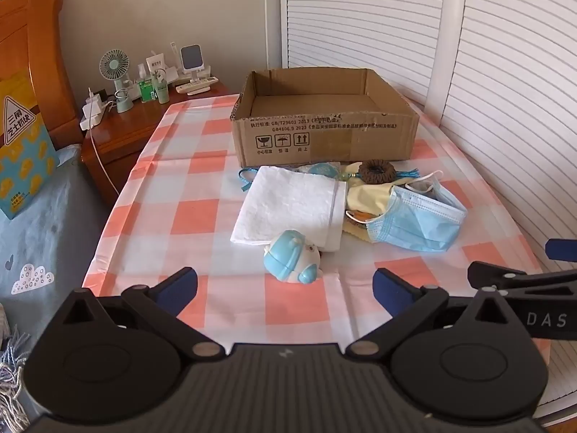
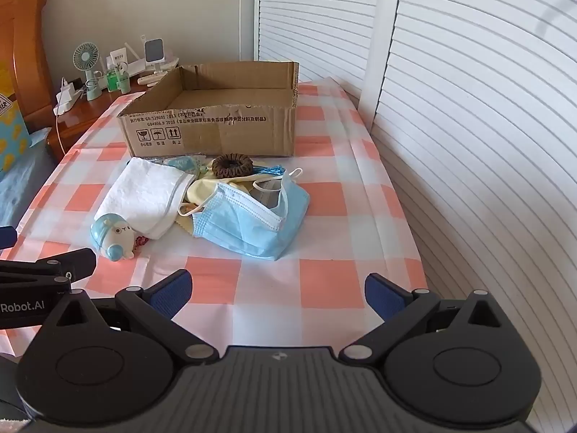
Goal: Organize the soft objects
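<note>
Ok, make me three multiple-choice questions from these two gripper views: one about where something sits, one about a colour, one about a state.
1. Where is the brown hair scrunchie?
A. Inside the cardboard box
B. On the tablecloth just in front of the box
C. On the nightstand

2. What colour is the face mask?
A. Light blue
B. Black
C. Pink

3. What state is the cardboard box in?
A. Taped shut
B. Tipped on its side
C. Open-topped, upright

Answers:
1 B, it lies by the box's front wall.
2 A, its pleated fabric is pale blue.
3 C, its bare floor shows from above.
</note>
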A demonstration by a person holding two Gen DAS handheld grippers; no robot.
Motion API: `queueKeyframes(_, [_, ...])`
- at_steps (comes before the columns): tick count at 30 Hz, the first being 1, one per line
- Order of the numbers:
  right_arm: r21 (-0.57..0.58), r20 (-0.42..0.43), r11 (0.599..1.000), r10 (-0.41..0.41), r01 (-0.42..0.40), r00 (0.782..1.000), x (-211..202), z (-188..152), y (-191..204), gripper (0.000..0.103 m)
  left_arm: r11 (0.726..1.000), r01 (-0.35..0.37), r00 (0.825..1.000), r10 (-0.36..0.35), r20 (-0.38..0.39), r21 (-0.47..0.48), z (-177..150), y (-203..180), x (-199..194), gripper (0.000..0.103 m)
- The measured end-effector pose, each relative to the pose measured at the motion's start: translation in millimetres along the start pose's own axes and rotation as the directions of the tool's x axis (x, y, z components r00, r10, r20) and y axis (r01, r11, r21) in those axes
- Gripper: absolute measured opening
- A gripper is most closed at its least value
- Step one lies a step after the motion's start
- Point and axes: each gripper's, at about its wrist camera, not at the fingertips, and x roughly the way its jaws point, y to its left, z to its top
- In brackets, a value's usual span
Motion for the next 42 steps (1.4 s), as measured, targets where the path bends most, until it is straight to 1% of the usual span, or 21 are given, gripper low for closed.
queueKeyframes(42, [-0.007,0.012,1.000,-0.010,0.011,1.000,-4.6,2.3,1.0,0.103,1.000,-0.001,1.000,0.001,0.004,0.003,2.6,0.4,-2.9,0.102])
